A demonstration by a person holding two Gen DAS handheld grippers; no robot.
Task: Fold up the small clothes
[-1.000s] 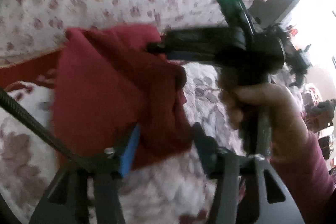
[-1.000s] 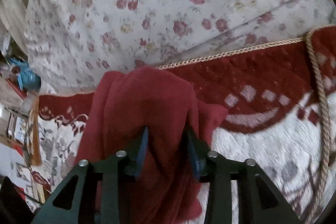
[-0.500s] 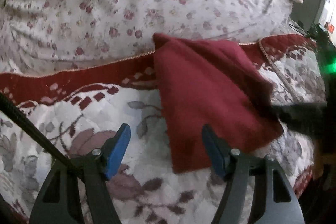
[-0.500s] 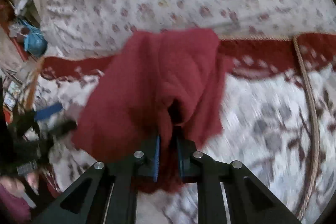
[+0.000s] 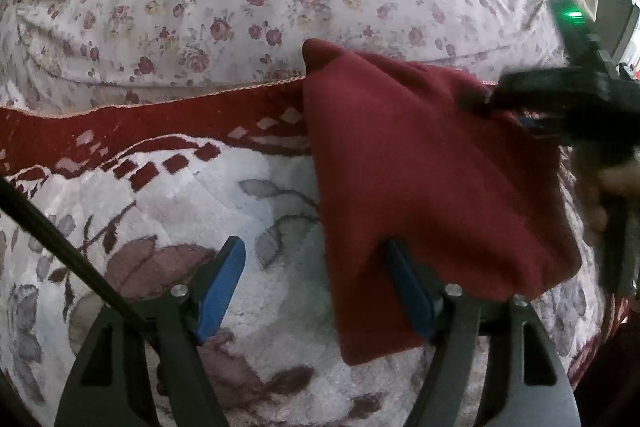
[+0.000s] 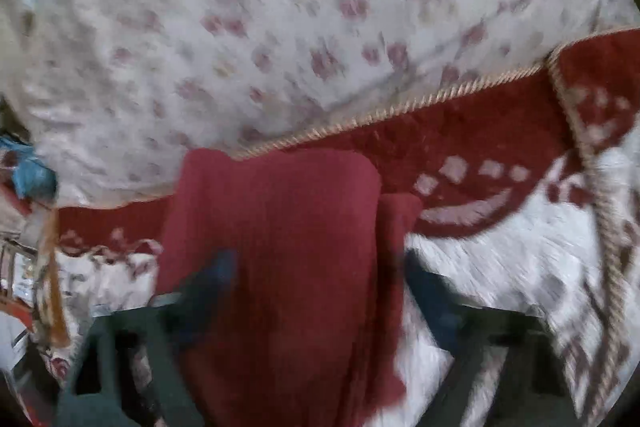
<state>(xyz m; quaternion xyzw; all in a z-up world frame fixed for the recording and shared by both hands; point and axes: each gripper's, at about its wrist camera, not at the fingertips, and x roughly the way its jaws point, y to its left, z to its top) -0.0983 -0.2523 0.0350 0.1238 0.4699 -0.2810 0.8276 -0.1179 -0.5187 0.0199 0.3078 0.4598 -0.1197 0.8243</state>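
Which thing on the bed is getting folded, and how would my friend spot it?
Find the bedspread, white with dark red leaves and a red border. On it, by the border, lies the small red cloth. It alone is plain red, with no pattern.

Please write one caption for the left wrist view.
Open left hand-held gripper over a folded red cloth on a floral blanket.

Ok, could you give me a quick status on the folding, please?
Left gripper open, jaws just widening, at near edge of red cloth. Right gripper open, jaws just opening, cloth between them. Cloth lying on patterned bedspread. Nothing blocking.
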